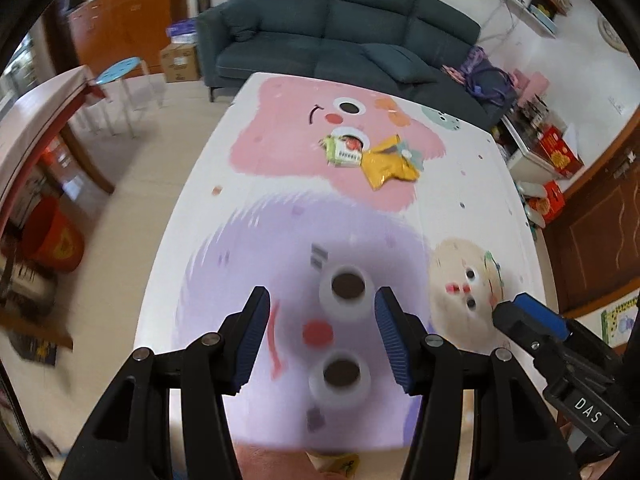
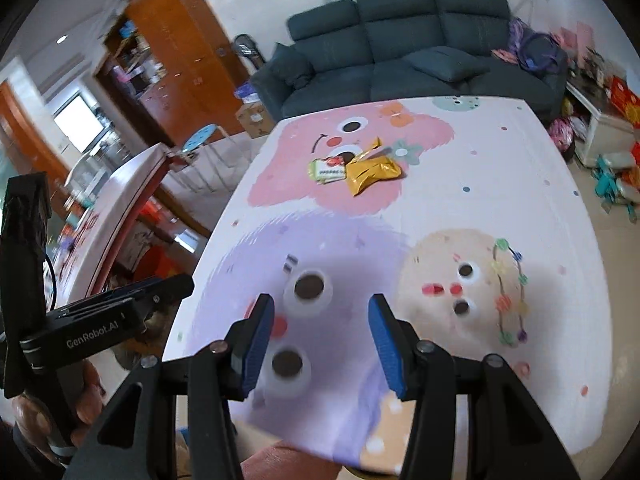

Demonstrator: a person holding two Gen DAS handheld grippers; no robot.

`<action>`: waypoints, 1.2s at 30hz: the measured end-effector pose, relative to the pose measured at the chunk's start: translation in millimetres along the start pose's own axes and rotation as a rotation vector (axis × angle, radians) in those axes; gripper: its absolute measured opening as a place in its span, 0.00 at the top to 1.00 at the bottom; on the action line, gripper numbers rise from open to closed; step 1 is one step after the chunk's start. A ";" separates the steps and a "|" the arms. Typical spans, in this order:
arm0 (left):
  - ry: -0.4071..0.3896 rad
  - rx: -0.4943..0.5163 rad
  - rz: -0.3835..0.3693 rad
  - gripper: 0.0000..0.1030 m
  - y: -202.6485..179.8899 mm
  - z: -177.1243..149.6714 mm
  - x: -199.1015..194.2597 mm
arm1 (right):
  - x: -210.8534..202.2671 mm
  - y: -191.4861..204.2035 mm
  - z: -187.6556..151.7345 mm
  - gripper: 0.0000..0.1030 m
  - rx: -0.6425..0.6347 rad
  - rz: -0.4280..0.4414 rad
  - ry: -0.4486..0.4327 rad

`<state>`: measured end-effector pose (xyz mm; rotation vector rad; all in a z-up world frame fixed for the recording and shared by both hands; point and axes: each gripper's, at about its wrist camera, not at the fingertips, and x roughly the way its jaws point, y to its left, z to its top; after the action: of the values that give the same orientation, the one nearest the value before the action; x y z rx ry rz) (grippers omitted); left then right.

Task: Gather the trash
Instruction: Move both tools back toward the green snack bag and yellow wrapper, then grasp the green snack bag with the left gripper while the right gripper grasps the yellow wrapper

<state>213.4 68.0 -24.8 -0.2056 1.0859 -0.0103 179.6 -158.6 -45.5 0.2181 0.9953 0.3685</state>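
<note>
The trash, a green packet [image 1: 342,152] touching a yellow wrapper [image 1: 390,162], lies on the table [image 1: 192,216] well ahead of both grippers. The left gripper [image 1: 322,334] gapes empty over the cloth. The right gripper [image 2: 320,344], beside it, is likewise parted and holds nothing.

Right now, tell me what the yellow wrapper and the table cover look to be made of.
Yellow wrapper: probably metallised plastic film, glossy; it is crinkled with bright glints. Table cover: probably smooth printed plastic or oilcloth, lying flat with cartoon faces; blur leaves it uncertain.
</note>
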 end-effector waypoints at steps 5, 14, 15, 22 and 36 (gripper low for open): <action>0.070 0.050 -0.052 0.49 9.8 76.1 58.0 | 59.7 -8.8 50.2 0.52 0.148 -0.048 0.030; 0.196 0.094 -0.119 0.49 23.6 168.1 175.5 | 170.7 -42.7 109.1 0.52 0.387 -0.154 0.061; 0.207 0.087 -0.129 0.49 23.9 171.4 184.6 | 180.4 -45.6 113.5 0.52 0.407 -0.161 0.065; 0.276 0.051 -0.179 0.49 22.9 190.0 239.2 | 225.0 -58.7 133.1 0.52 0.479 -0.248 0.081; 0.299 0.033 -0.267 0.69 -1.7 197.0 274.0 | 231.3 -55.5 137.3 0.75 0.415 -0.285 0.062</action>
<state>514.9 68.2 -176.3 -0.3256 1.3477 -0.3059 420.6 -118.9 -171.2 0.4346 1.1412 -0.0962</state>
